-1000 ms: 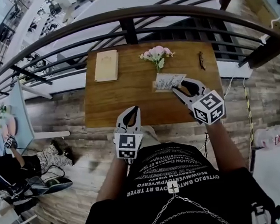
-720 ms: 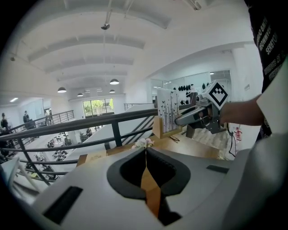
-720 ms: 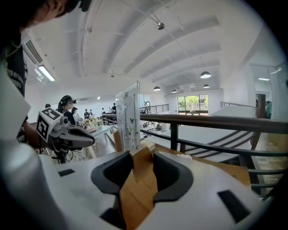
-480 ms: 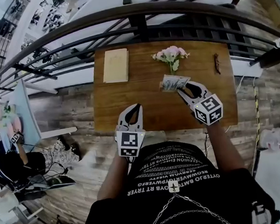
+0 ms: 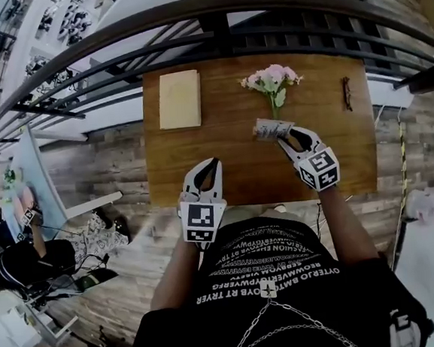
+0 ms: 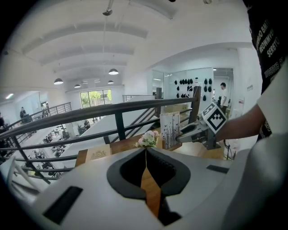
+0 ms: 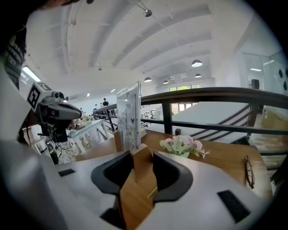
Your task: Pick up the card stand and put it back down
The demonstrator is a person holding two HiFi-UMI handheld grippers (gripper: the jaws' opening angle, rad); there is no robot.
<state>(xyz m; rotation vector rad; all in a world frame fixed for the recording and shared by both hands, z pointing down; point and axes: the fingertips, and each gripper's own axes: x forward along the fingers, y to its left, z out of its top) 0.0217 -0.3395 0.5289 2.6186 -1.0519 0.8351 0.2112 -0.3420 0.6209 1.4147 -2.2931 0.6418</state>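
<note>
The card stand (image 5: 272,129) is a clear upright card (image 7: 128,119) with butterfly print, set in a small wooden base (image 7: 139,166). It stands at the middle right of the wooden table (image 5: 199,144), just in front of the flowers. My right gripper (image 5: 285,136) is shut on the wooden base, which fills the gap between its jaws. Whether the base touches the table I cannot tell. In the left gripper view the stand (image 6: 170,130) shows with the right gripper (image 6: 186,131) beside it. My left gripper (image 5: 210,166) hangs over the table's near edge, shut and holding nothing.
A small bunch of pink flowers (image 5: 271,79) lies just behind the stand. A beige booklet (image 5: 179,99) lies at the table's far left and a pair of glasses (image 5: 347,93) at the far right. A dark railing (image 5: 219,25) runs behind the table.
The card looks narrower and more upright than a second ago, and it has stayed in the right gripper's jaws. The left gripper has kept its place at the near edge.
</note>
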